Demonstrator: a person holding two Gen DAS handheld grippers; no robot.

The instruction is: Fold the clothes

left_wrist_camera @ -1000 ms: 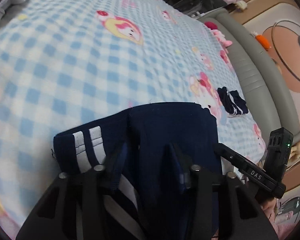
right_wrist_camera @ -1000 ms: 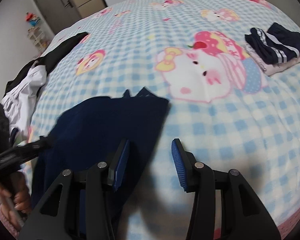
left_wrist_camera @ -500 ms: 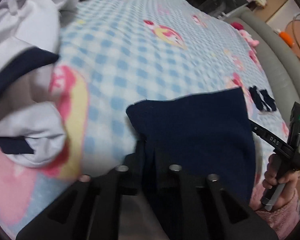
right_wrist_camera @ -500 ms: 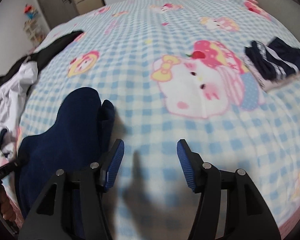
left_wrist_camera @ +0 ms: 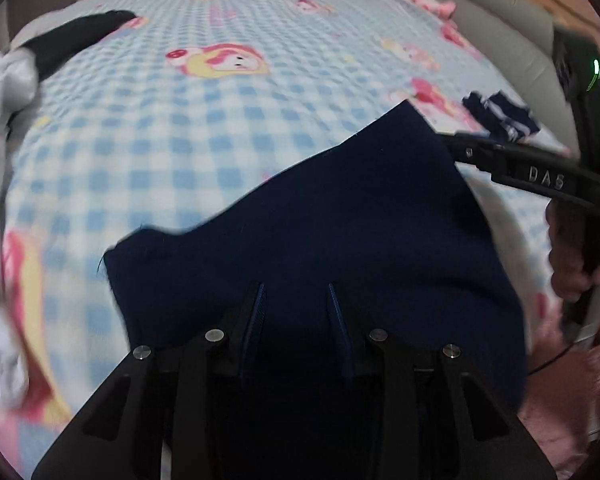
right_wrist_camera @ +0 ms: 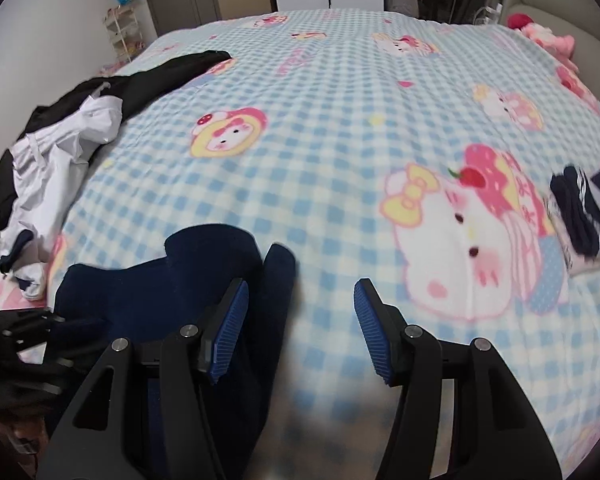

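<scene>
Navy garment (left_wrist_camera: 340, 240) lies under left fingers (left_wrist_camera: 256, 312) (parted), beside right fingers (right_wrist_camera: 228, 320).

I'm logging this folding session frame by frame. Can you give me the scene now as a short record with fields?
surface: blue checked cartoon blanket
garment in work: navy garment, near edge
left gripper: jaws part open over it
right gripper: jaws open, empty
folded stack: navy striped clothes, right
unfolded pile: white and black clothes, left
</scene>
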